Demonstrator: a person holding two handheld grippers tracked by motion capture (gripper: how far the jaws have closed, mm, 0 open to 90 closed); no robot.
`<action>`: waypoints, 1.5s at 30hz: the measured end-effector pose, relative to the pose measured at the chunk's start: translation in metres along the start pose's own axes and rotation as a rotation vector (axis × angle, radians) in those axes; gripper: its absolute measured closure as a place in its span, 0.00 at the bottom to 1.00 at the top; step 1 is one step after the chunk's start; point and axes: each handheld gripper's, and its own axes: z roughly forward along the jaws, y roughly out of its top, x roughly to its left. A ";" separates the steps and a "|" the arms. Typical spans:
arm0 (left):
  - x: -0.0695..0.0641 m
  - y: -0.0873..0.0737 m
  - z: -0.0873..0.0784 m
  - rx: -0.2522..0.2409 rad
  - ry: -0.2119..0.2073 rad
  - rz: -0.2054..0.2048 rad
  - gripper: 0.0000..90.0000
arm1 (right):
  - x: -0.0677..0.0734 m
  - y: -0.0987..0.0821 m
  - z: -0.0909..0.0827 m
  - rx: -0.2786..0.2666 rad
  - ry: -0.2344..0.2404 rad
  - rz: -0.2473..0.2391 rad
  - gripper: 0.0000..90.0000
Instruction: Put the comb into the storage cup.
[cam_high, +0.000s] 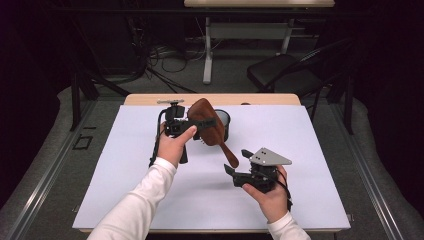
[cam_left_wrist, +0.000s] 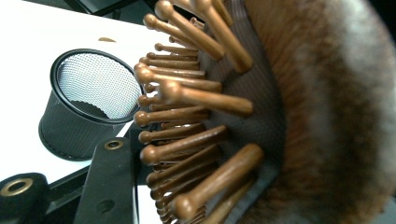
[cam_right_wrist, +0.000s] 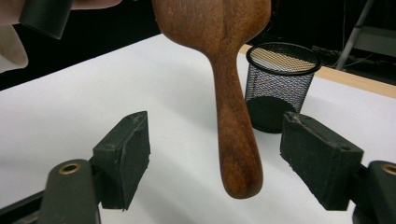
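Left gripper (cam_high: 200, 125) clamps the hairbrush (cam_high: 210, 127) head; right gripper (cam_high: 239, 162) gapes around its handle, untouching.

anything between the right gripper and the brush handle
Nothing visible. In the right gripper view the wooden hairbrush handle hangs in the gap between the right gripper fingers, with bare table behind. The left gripper holds the brush head.
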 end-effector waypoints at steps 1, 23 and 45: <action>0.000 0.001 0.000 0.000 0.003 0.006 0.53 | 0.000 0.000 0.000 -0.001 0.003 0.003 0.26; 0.004 0.024 -0.004 -0.068 0.031 0.022 0.53 | -0.009 -0.001 0.000 0.011 0.016 0.023 0.00; -0.002 0.046 -0.003 -0.106 0.062 0.031 0.53 | -0.016 -0.003 -0.004 0.010 -0.017 0.047 0.00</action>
